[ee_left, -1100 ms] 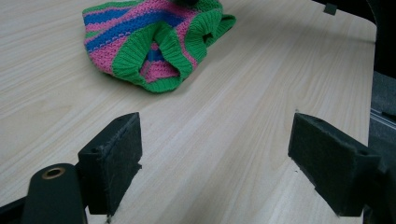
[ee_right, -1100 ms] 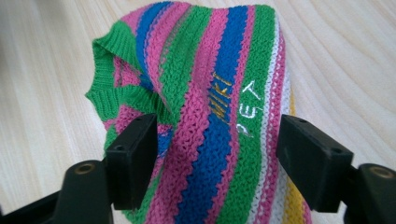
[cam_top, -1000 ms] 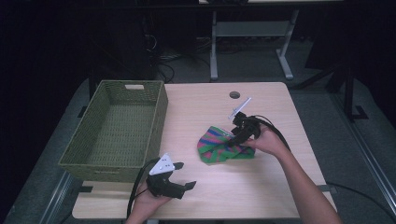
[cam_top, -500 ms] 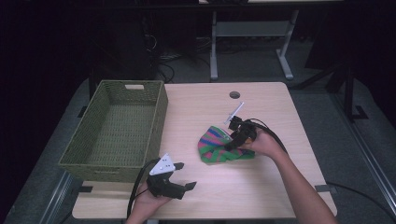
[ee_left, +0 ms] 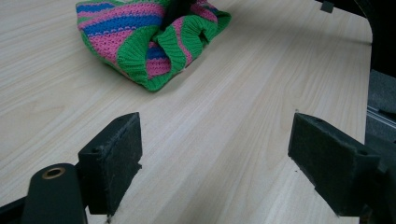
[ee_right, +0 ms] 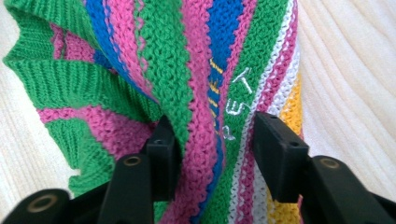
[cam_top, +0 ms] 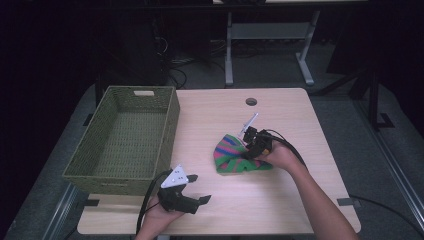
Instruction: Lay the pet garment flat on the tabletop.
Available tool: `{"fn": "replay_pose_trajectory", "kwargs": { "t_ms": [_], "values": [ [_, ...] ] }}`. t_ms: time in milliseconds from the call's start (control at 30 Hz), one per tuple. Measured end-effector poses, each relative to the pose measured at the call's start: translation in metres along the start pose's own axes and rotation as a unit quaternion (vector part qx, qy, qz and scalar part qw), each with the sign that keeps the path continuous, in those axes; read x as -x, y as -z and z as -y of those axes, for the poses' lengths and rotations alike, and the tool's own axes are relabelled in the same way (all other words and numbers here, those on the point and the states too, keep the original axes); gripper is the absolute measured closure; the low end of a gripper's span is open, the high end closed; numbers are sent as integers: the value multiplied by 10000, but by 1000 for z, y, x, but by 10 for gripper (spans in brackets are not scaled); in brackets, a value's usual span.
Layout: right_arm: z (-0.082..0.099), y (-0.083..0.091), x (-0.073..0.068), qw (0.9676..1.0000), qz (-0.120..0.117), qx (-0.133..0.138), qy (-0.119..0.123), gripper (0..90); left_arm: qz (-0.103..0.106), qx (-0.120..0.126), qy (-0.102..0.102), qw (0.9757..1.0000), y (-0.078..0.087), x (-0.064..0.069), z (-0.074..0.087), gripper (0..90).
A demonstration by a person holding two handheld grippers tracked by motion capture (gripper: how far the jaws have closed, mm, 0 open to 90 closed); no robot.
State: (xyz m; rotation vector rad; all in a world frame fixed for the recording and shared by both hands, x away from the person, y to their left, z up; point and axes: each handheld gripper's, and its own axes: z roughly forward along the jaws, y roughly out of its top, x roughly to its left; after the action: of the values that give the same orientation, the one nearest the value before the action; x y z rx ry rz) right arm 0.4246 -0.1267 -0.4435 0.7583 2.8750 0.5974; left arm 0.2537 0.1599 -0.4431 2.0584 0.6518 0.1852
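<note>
a: what is hidden at the right gripper (cam_top: 248,148)?
b: in the high view its tips are buried in the striped knit (cam_top: 235,157), mid-table right of the basket (cam_top: 95,170). a fold is bracketed by jaws that have just been closing; pressing cannot be told
a: and the left gripper (cam_top: 197,202)?
b: held low at the near edge, jaws spread wide over bare table (ee_left: 233,116)

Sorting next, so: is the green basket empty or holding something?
Empty: the high view shows the green basket's bare woven floor, nothing inside.

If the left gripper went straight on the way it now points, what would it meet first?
Probably the striped knitted cloth; bare table lies between it and the open left gripper.
</note>
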Motion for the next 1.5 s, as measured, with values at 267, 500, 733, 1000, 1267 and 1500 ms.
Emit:
{"fn": "replay_pose_trajectory", "kwargs": {
  "t_ms": [267,500,733,1000,1267,1500],
  "values": [
    [2,1,-1,9999,108,65,-4,727,-1,-21,0,10000,-1,1,0,173],
    [4,2,3,9996,27,154,-216,770,-2,-11,-4,10000,0,1,0,174],
    [5,12,4,9988,-91,323,-343,784,-4,-6,13,10000,0,-1,1,174],
    [7,34,2,9972,-174,562,-457,785,8,-26,-13,10000,-2,0,0,174],
    [12,54,-5,9967,-141,681,-410,786,3,51,26,10000,1,0,0,174],
    [15,74,-16,9950,-180,943,-280,785,-67,174,38,9998,5,0,-1,174]
  ]
}}
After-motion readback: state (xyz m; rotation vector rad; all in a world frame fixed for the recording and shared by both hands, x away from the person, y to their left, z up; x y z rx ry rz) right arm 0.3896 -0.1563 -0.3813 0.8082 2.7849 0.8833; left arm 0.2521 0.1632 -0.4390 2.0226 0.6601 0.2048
